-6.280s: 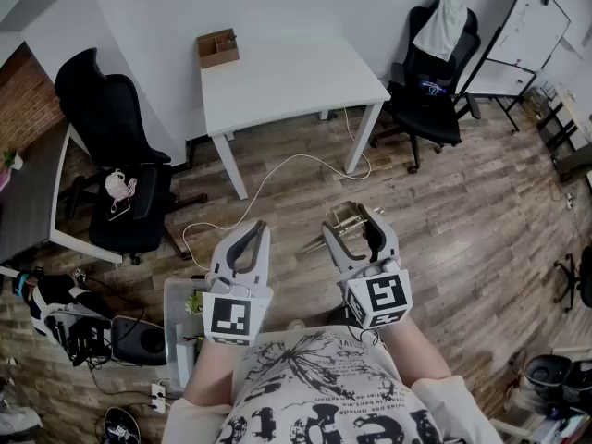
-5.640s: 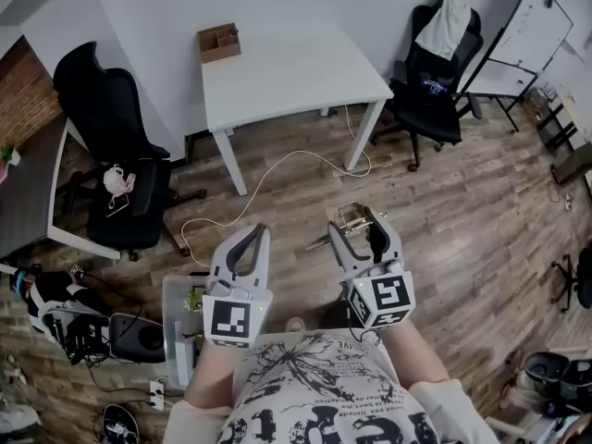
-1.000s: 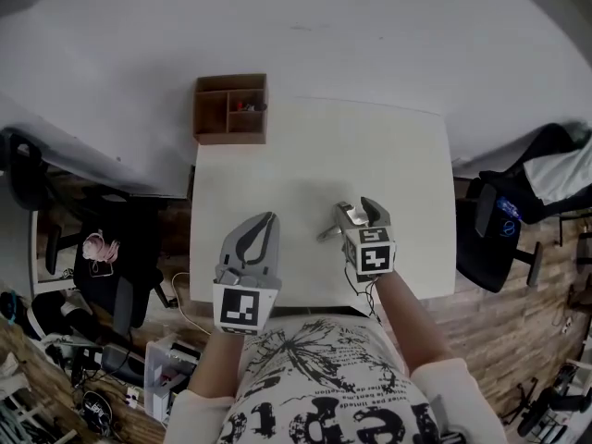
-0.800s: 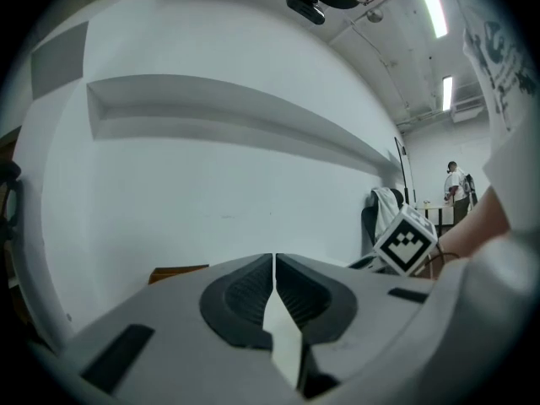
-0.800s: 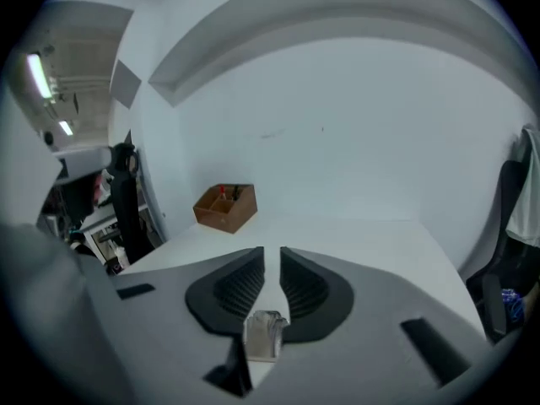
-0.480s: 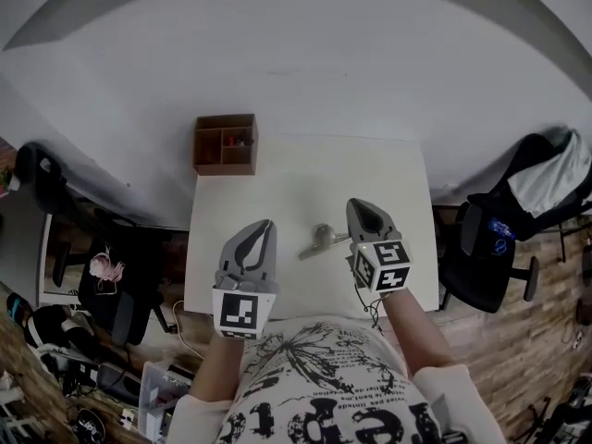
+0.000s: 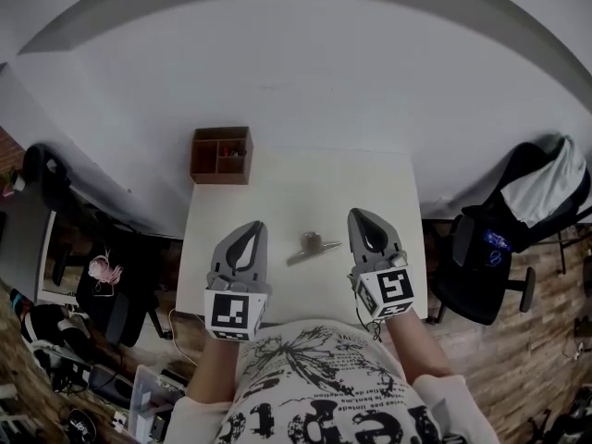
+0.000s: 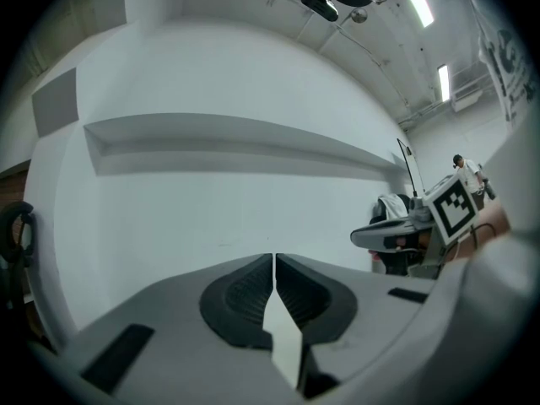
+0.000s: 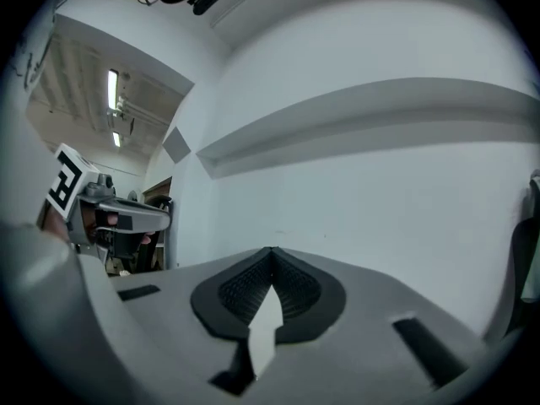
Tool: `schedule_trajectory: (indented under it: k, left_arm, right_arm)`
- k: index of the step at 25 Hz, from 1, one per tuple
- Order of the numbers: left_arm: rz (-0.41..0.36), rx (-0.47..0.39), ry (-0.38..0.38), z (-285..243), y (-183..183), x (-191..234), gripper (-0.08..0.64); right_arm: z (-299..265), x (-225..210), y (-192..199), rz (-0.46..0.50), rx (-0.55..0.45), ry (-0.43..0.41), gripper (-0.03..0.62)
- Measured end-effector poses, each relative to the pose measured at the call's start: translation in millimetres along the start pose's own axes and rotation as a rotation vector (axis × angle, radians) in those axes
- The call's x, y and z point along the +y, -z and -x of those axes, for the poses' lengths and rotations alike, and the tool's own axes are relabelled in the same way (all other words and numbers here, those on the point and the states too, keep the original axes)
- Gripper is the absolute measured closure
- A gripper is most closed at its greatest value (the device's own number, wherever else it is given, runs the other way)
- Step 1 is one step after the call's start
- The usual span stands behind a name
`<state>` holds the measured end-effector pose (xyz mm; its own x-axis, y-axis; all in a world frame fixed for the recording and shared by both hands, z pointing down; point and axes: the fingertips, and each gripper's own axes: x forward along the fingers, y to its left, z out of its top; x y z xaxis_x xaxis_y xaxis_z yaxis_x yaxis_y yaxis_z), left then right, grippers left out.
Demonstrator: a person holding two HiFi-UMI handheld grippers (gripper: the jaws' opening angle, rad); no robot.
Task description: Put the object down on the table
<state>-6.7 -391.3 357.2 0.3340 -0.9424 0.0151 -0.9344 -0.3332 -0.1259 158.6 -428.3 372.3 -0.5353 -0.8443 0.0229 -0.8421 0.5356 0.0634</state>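
A small metal handle-like object [image 7: 311, 247] lies on the white table [image 7: 277, 202] near its front edge, between my two grippers and touching neither. In the head view my left gripper [image 7: 254, 226] is to its left, shut and empty. To the object's right is my right gripper [image 7: 357, 215], also shut with nothing in it. In the left gripper view the left gripper [image 8: 274, 257] has its jaws together and faces a white wall. The right gripper [image 9: 272, 250] in its own view is likewise closed and faces the wall. Neither gripper view shows the object.
A brown wooden compartment box [image 7: 221, 154] stands at the table's far left corner. Black office chairs stand at the right [image 7: 490, 248] and left [image 7: 111, 276] of the table. The white wall [image 7: 305, 72] runs behind it.
The right gripper let go of the metal object, which now lies on the table, and its jaws closed empty. Both grippers drew back toward me and the view rose.
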Motion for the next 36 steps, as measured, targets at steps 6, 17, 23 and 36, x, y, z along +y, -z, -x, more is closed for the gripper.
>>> schedule_trajectory:
  k: [6, 17, 23, 36]
  left_arm:
    - [0.027, 0.025, -0.014, 1.5, -0.3, -3.9, 0.548]
    - [0.004, 0.024, 0.002, 2.0, -11.8, -10.2, 0.548]
    - [0.004, 0.026, 0.005, 2.3, -11.8, -7.7, 0.548]
    - [-0.009, 0.009, 0.005, 7.4, -10.4, -0.2, 0.548]
  right_arm:
    - [6.1, -0.8, -1.0, -0.013, -0.004, 0.003, 0.6]
    - [-0.1, 11.6, -3.3, -0.016, 0.017, -0.041, 0.601]
    - [-3.1, 12.7, -3.4, -0.048, 0.007, -0.041, 0.603]
    - [-7.6, 24.6, 1.3, -0.068, 0.004, -0.058, 0.604]
